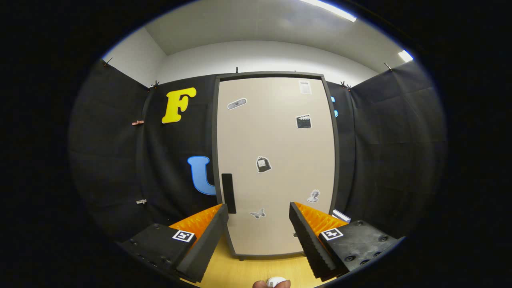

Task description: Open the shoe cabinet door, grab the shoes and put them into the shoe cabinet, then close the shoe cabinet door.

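Note:
The shoe cabinet (276, 160) stands straight ahead, a tall beige door in a dark grey frame, shut. Several small stickers dot the door. A black vertical handle (228, 193) sits on the door's left edge, low down, just above and beside my left fingertip. My gripper (259, 212) is open, its two black-padded fingers spread wide in front of the door's lower part, with nothing between them. A white object (341, 216), partly hidden, pokes out by the cabinet's lower right corner behind the right finger (310, 236); I cannot tell what it is.
The cabinet stands on a light wooden floor (256, 270). Black cloth walls close in on both sides of it. A person's fingers holding a small white thing (276, 282) show at the very bottom, below the gripper.

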